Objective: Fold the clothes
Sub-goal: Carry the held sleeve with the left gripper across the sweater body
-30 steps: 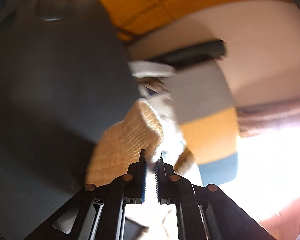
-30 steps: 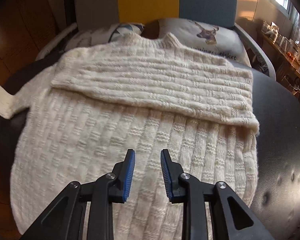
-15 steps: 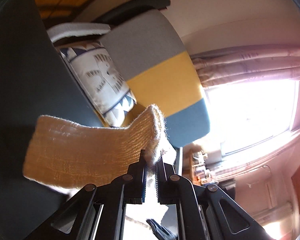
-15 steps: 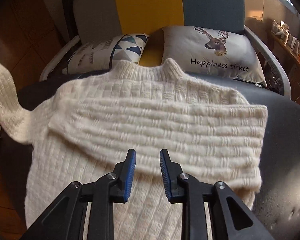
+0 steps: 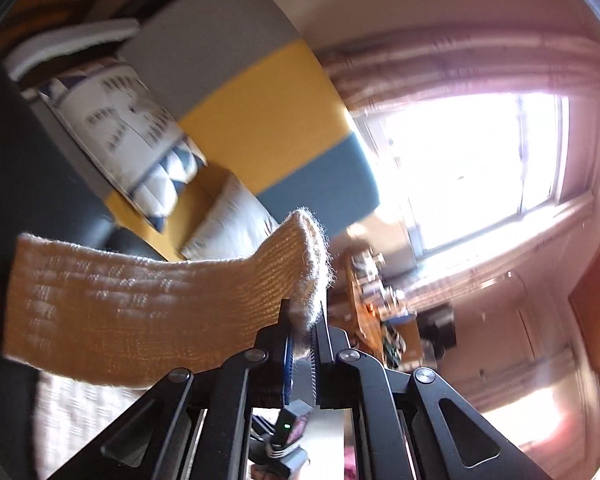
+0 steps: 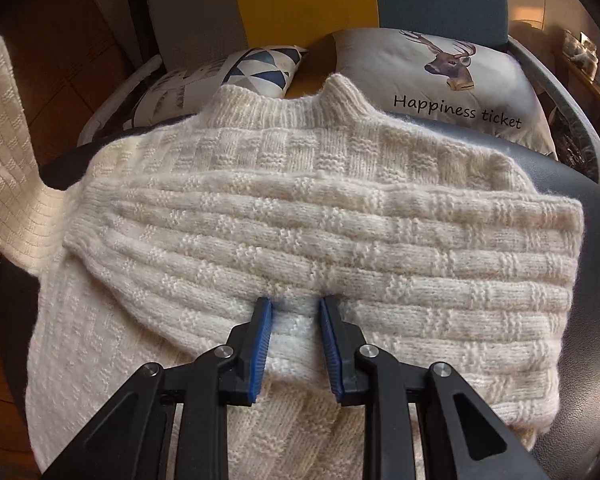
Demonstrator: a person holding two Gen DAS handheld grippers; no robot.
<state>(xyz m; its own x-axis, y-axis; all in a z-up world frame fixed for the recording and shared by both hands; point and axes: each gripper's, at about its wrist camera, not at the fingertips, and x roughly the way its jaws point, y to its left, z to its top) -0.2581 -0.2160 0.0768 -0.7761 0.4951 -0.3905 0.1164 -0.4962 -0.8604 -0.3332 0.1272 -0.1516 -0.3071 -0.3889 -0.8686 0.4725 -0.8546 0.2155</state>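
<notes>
Just ahead of the right tool point(image 6: 294, 308), a cream knit sweater point(image 6: 284, 232) lies spread on a dark padded seat point(image 6: 596, 264), one sleeve already folded across the chest in a thick band whose lower edge meets the blue-padded fingertips. The right tool's jaws stand apart with nothing between them, resting at that folded edge. Beyond the collar, two cushions point(image 6: 440, 76) lean against a grey, yellow and blue backrest point(image 5: 260, 92). Between the jaws of the left tool point(image 5: 300, 320) the other sleeve's cuff point(image 5: 308, 264) is pinched tight, and the sleeve point(image 5: 132, 304) trails off to that tool's left, lifted clear of the seat; in the right wrist view it hangs at the far left. The knit looks soft, bulky and stretchy, probably light but prone to sag and drag on itself rather than slide, so a raised sleeve will likely droop in the middle. The ribbed cuff seems the firmest place to hold, and a deep bite should keep the loose stitches from slipping. Laying this sleeve over the first one appears to be the step in hand.
</notes>
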